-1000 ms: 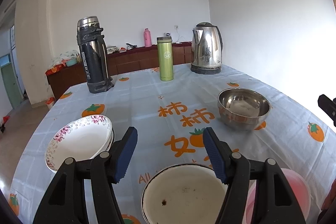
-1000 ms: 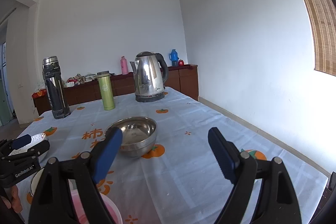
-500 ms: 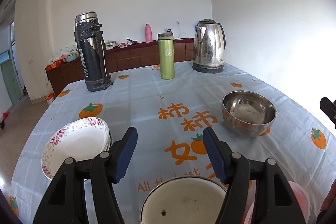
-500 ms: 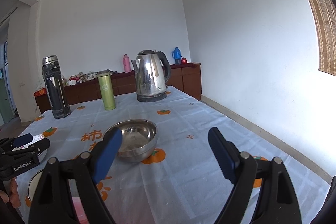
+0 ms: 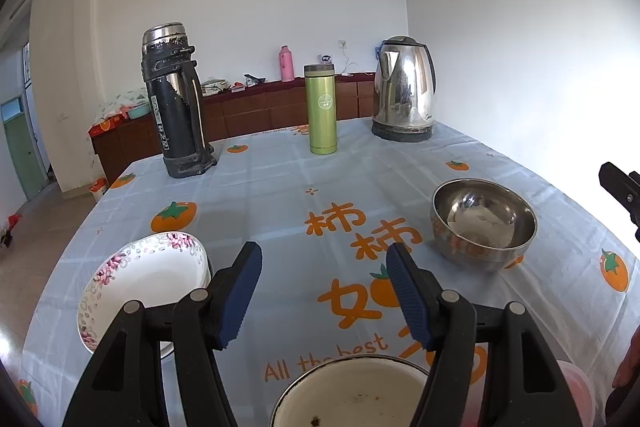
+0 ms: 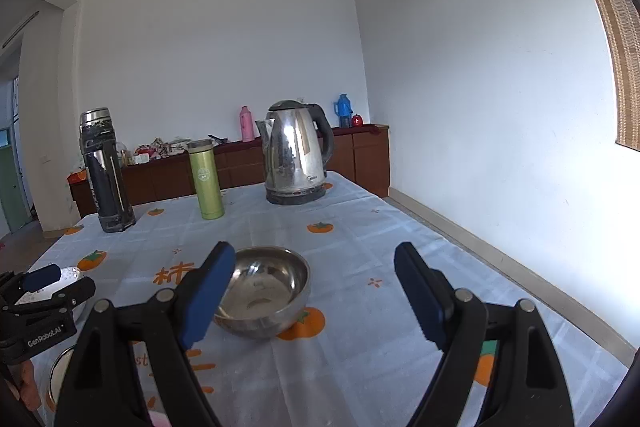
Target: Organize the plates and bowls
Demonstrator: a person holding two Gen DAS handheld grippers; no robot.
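Nothing is yet being gathered, by the look of it: the steel bowl is sitting upright, mouth up, round with no long axis, mid-table, apart from the flowered plates and the white bowl. The left gripper is being held released and empty; the right gripper's jaws are closing on nothing.

The worktop, under a persimmon-print cloth, carries a flask, green tumbler, kettle, steel bowl, floral plates, an enamel bowl and, apparently, a pink dish.
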